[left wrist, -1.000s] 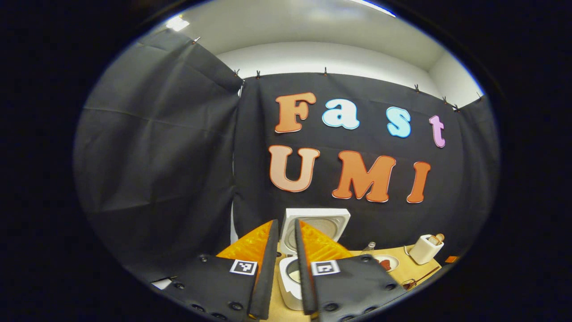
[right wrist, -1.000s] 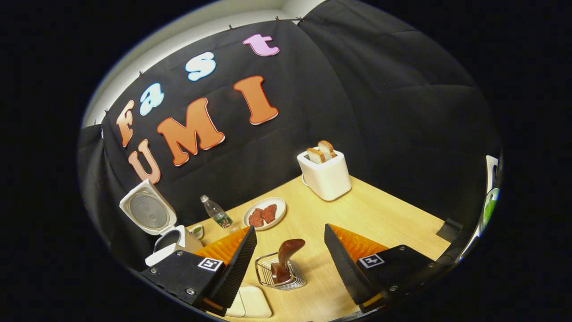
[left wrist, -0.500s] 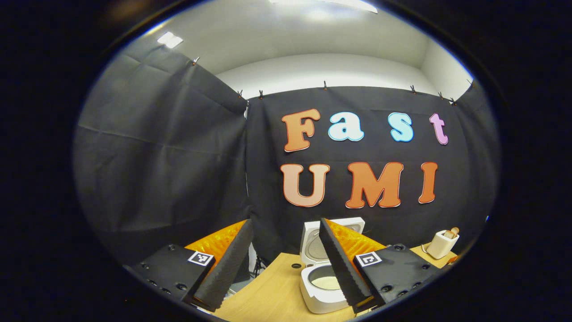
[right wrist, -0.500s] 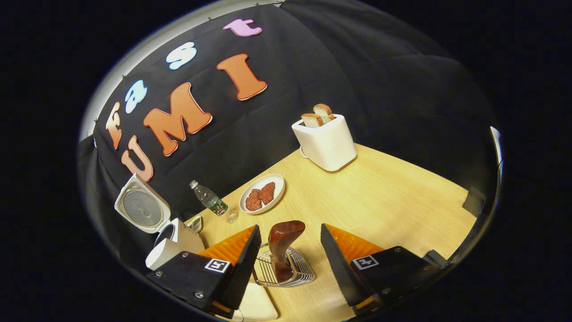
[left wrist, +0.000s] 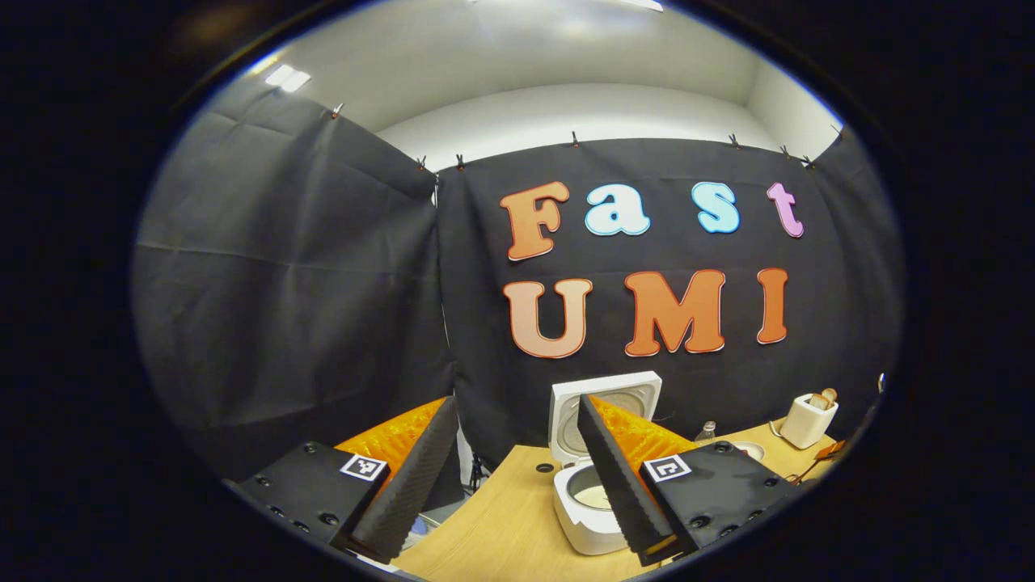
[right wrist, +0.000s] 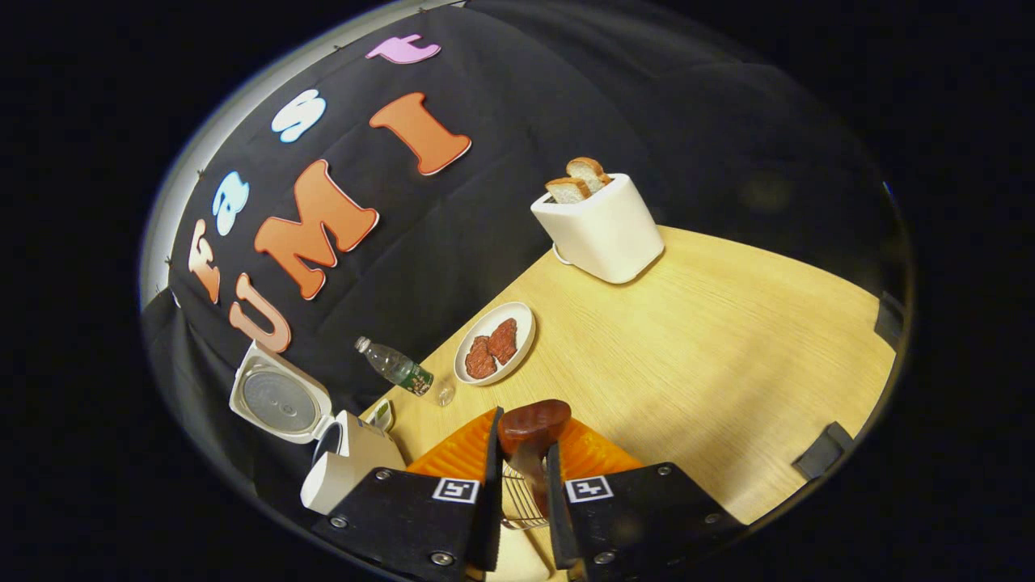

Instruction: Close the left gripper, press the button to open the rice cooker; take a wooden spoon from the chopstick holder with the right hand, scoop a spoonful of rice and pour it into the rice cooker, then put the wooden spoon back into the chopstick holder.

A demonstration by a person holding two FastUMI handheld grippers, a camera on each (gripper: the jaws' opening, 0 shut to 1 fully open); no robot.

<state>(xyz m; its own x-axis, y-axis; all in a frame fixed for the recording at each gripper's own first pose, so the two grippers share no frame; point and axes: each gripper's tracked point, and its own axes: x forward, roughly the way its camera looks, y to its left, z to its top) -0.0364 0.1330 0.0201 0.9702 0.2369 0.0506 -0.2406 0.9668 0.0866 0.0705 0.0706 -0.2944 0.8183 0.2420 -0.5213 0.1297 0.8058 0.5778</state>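
I'm working over a light wood table [right wrist: 728, 339], the biggest thing in the right gripper view. The white rice cooker [right wrist: 344, 465] is sitting at its far left corner with its lid [right wrist: 279, 396] standing open; in the left gripper view the same rice cooker [left wrist: 586, 517] is lying just past my left fingers, its open lid [left wrist: 602, 404] leaning back toward the cloth wall and a pale inner pot showing.

A white toaster [right wrist: 602, 222] is standing at the far side of the table with two bread slices [right wrist: 578, 179] poking up. A white plate [right wrist: 521, 323] holding two reddish meat pieces is sitting between toaster and cooker. A clear plastic bottle [right wrist: 396, 368] with a green label is standing beside the plate; I'm not able to read the label. No brand marks are legible on cooker or toaster.

My left gripper [left wrist: 517, 477] is hanging above the table edge with fingers spread wide, gripping nothing.

My right gripper [right wrist: 521, 501] is pinching the wooden spoon [right wrist: 534, 424]: both fingers are pressing on its handle just below the dark brown rounded end, which is sticking up above the fingertips. The spoon is standing in the wire chopstick holder [right wrist: 517, 497], whose thin bars are showing between my fingers. Square black-and-white marker tags are sitting on the gripper bodies.
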